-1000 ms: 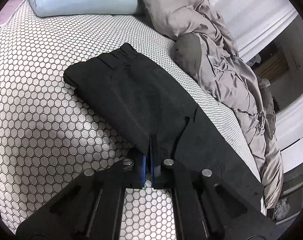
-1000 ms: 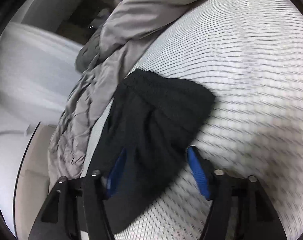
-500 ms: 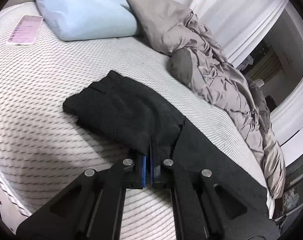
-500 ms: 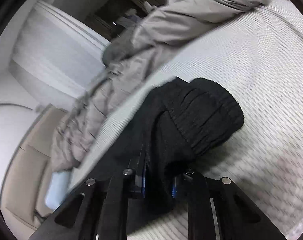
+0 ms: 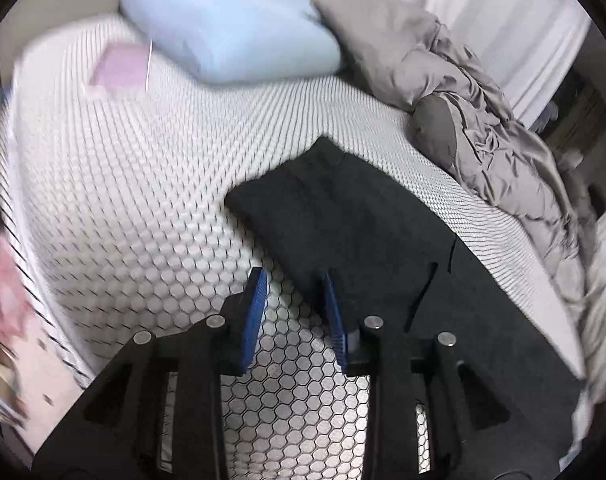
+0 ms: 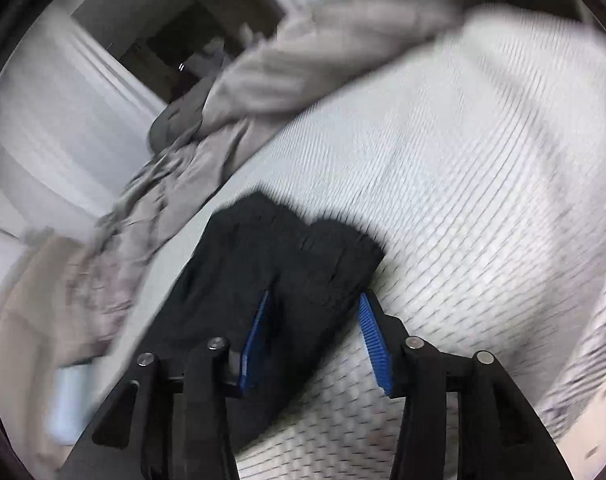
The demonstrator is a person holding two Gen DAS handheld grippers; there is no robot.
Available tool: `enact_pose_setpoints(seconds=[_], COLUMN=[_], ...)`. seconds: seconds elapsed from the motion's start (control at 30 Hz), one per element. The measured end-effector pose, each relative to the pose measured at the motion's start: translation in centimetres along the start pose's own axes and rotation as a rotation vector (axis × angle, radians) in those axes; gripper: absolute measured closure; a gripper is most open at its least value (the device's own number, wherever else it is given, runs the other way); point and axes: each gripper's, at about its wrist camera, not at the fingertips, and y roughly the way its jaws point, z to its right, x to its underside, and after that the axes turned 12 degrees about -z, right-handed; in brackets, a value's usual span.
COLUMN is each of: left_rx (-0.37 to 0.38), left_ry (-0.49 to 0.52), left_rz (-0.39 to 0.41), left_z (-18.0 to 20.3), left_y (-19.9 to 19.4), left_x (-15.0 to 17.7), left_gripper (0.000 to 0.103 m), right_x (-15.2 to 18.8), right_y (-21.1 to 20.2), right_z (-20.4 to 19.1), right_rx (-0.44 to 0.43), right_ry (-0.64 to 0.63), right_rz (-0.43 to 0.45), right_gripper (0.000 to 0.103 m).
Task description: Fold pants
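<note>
The black pants [image 5: 343,220] lie folded on the white honeycomb-patterned bed [image 5: 123,200], stretching from the centre to the lower right. My left gripper [image 5: 293,280] is open, just off the pants' near-left edge, with its right finger against the fabric. In the right wrist view the pants [image 6: 263,280] lie bunched with the waistband end toward the middle. My right gripper [image 6: 315,300] is open and straddles that end of the pants, holding nothing.
A light blue pillow [image 5: 231,28] and a pink flat item [image 5: 119,68] lie at the bed's head. A crumpled grey duvet [image 5: 483,120] runs along the far side of the pants and shows in the right wrist view [image 6: 263,80]. The bed's left edge [image 5: 19,240] is near.
Both grippers were shut on the pants half a second ago and have opened and let go. Both have pulled back slightly; the views are motion-blurred.
</note>
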Motion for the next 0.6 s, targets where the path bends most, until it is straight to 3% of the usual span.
enact_pose_setpoints(seconds=[0.03, 0.07, 0.1, 0.17, 0.27, 0.33, 0.5, 0.57, 0.6], left_rx=[-0.011, -0.017, -0.003, 0.043, 0.205, 0.259, 0.432, 0.446, 0.399], left_ry=[0.033, 0.063, 0.109, 0.184, 0.375, 0.486, 0.728, 0.806, 0.876], left_rz=[0.023, 0.051, 0.097, 0.134, 0.081, 0.029, -0.116, -0.184, -0.243], left_z=[0.8, 1.5, 2.9, 5.2, 10.8, 14.7, 24.3, 26.9, 28.5], left_y=[-0.7, -1.7, -2.9, -4.1, -4.3, -3.5, -0.5, 0.7, 2.1], left_x=[-0.2, -0.2, 0.5, 1.6, 4.7, 7.1, 14.0, 16.8, 18.3], left_gripper=[0.072, 0.060, 0.053, 0.026, 0.010, 0.001, 0.001, 0.001, 0.001], right_x=[0.0, 0.1, 0.2, 0.6, 2.6, 4.5, 10.2, 12.1, 13.0], right_y=[-0.8, -2.0, -3.0, -3.9, -2.6, -0.6, 5.0, 6.7, 7.8], right_z=[-0.6, -1.4, -1.8, -3.9, -8.3, -11.5, -19.5, -21.6, -22.5], right_rx=[0.036, 0.081, 0.084, 0.028, -0.094, -0.113, -0.153, -0.200, -0.199], right_ry=[-0.028, -0.067, -0.092, -0.172, -0.368, -0.480, -0.715, -0.801, -0.846], right_rz=[0.040, 0.096, 0.134, 0.172, 0.063, -0.034, -0.235, -0.286, -0.310], right_gripper=[0.043, 0.033, 0.030, 0.018, 0.008, 0.008, 0.008, 0.008, 0.008])
